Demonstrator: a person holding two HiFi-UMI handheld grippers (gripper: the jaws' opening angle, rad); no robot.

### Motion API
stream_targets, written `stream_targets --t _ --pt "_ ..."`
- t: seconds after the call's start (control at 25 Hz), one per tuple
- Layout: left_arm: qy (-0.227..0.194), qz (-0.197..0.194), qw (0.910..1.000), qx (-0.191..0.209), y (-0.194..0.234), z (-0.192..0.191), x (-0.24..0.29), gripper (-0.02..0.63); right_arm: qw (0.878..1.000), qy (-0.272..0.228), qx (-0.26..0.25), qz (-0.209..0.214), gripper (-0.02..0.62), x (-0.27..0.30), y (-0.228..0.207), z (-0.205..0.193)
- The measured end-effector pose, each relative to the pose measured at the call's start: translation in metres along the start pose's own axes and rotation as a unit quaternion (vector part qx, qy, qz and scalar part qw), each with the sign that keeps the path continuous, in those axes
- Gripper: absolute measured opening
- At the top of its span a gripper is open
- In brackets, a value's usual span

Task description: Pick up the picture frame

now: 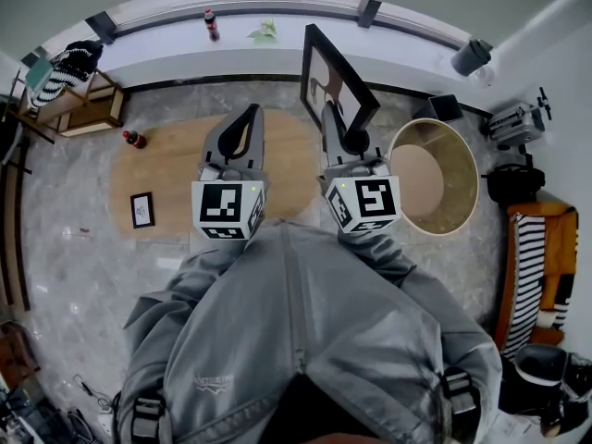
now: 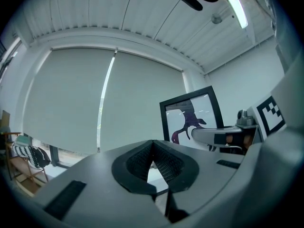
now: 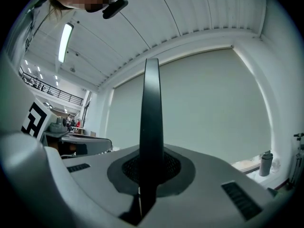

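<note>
Picture frame (image 1: 326,74), black with a dark figure on a white sheet, stands upright in the air over the far right end of an oval wooden tabletop (image 1: 176,169), clear of its surface. The right gripper (image 1: 335,123) is clenched on one edge of it. In the right gripper view the frame's black edge (image 3: 152,103) rises straight up from between the pads. In the left gripper view the frame (image 2: 190,118) shows face on, to the right.

The left gripper (image 1: 248,117) hangs just left of the right one, over the middle of the tabletop. Its pads are pressed together with nothing between them (image 2: 153,148).

A small framed card (image 1: 141,209) lies on the near left of the tabletop, and a red bottle (image 1: 134,139) at its far left edge.

Right of the tabletop stands a round tub (image 1: 462,169) with a woven-looking wall; only its pale bottom shows inside. At the far left a wooden crate (image 1: 92,109) bears a striped cloth (image 1: 69,67) on top. On the far sill stand a dark bottle (image 1: 212,24) and a grey pot (image 1: 472,56).
</note>
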State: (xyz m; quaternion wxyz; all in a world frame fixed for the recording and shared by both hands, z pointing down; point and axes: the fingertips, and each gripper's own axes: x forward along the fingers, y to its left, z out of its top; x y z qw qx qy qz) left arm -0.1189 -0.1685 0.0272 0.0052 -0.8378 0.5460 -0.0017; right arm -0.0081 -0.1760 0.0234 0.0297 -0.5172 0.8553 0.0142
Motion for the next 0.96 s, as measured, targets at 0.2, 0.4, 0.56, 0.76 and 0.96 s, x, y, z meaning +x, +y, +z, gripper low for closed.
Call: stream_targets --t 0.2,0.4,0.56,0.76,0.96 --pt "0.012 -0.001 0.9999 0.0 -0.003 -0.007 0.006 0.018 1.0 0.005 -0.001 0.002 0.037 0.003 -0.002 -0.003" --pt "0.011 -0.001 0.9999 0.005 -0.004 -0.011 0.008 0.018 1.0 0.003 -0.003 0.003 0.037 0.005 -0.003 -0.005" --pt "0.012 0.0 0.9999 0.01 -0.003 -0.012 0.008 0.018 1.0 0.005 -0.003 0.004 0.037 0.006 -0.004 -0.007" --pt "0.019 -0.004 0.9998 0.008 -0.004 -0.02 0.01 0.018 1.0 0.01 0.002 0.007 0.037 0.007 -0.007 -0.013" --pt "0.016 -0.005 0.9997 0.016 -0.004 -0.024 0.014 0.018 1.0 0.012 0.002 0.012 0.037 0.008 -0.01 -0.017"
